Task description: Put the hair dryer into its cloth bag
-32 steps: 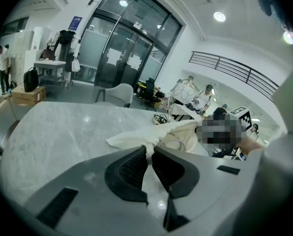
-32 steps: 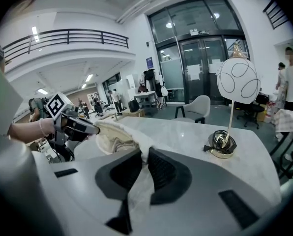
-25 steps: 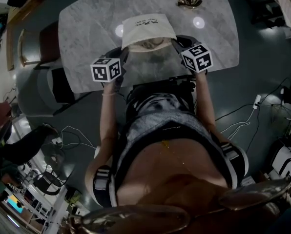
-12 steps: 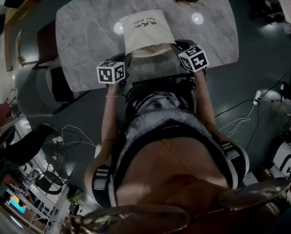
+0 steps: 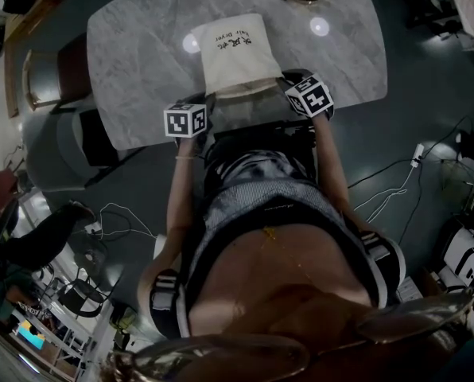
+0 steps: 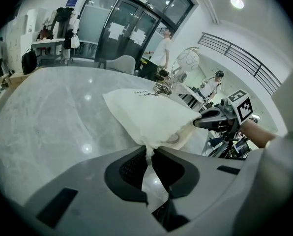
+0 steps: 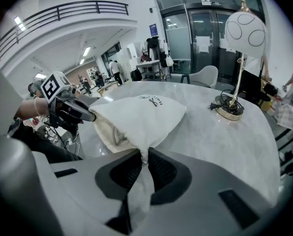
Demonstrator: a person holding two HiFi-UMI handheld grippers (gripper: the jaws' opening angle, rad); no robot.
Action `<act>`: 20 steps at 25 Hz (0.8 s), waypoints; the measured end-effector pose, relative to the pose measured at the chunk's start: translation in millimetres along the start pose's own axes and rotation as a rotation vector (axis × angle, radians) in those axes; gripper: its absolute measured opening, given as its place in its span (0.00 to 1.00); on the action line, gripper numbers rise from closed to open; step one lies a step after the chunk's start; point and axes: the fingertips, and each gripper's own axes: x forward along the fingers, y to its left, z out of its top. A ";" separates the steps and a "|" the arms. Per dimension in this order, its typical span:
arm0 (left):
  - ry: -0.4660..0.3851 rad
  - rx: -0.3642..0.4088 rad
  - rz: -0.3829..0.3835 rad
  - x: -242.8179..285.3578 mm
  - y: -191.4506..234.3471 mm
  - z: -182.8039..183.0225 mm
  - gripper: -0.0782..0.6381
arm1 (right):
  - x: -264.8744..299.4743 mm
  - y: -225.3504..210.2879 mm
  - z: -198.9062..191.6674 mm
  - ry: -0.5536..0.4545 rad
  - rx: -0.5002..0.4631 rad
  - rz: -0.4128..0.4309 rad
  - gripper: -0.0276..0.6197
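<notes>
Marble tabletop (image 5: 141,62) carries the cloth bag (image 5: 235,50), which lies flat with its mouth toward you at the near edge. Your left gripper (image 6: 149,154) is pinched tight on the mouth's left corner and your right gripper (image 7: 143,156) on its right corner, probably to stretch the opening wide. A pale rounded shape (image 7: 118,134) inside the mouth may be the hair dryer. The bag bulges, which suggests the dryer sits just beyond both jaws.

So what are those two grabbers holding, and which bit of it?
The cloth bag: the left gripper and the right gripper each pinch its fabric at opposite sides of the open end.
</notes>
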 end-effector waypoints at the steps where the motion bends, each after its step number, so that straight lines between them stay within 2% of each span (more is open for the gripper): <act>1: 0.007 -0.002 0.002 1.1 -0.2 -2.4 0.15 | 1.2 -0.2 -1.9 0.011 -0.003 0.003 0.18; 20: 0.137 -0.023 0.036 28.3 18.6 -49.0 0.15 | 35.4 4.3 -43.2 0.219 -0.017 0.060 0.18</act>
